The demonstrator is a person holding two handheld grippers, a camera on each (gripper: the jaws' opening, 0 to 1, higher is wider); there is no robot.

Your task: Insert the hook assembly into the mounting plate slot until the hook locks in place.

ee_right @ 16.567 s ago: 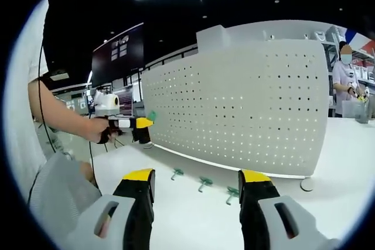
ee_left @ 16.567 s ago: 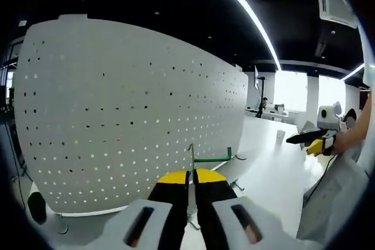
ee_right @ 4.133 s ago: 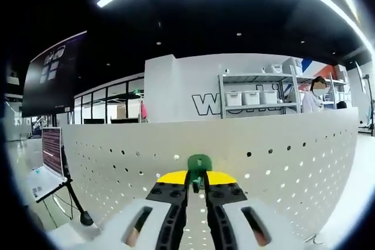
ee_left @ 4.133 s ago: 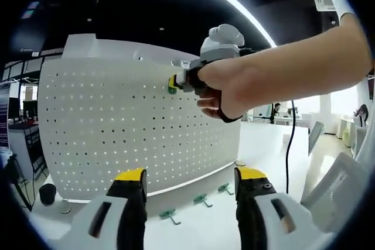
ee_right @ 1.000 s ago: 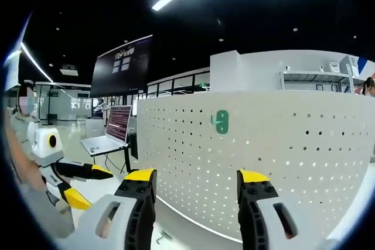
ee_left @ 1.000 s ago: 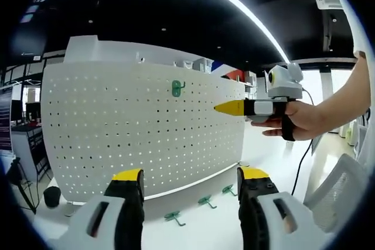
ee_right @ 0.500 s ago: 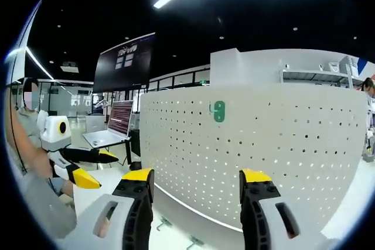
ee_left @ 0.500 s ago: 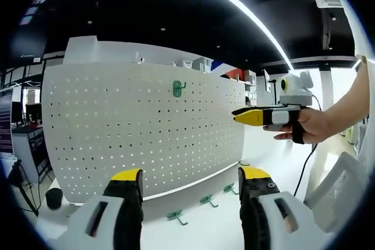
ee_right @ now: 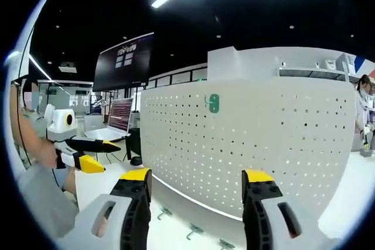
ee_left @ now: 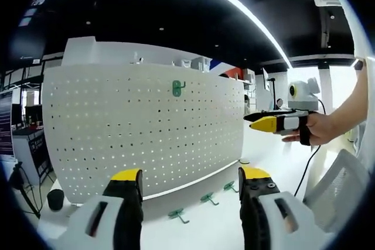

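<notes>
Hook (ee_left: 178, 88) on pegboard (ee_left: 117, 139), beyond tongs (ee_left: 190, 177)

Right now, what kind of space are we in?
Likely an open-plan office or lab used as a demo workspace. A white pegboard stands on a white table with a green hook mounted on it, a laptop sits on a desk beyond, and strip lights cross a dark ceiling.
</notes>
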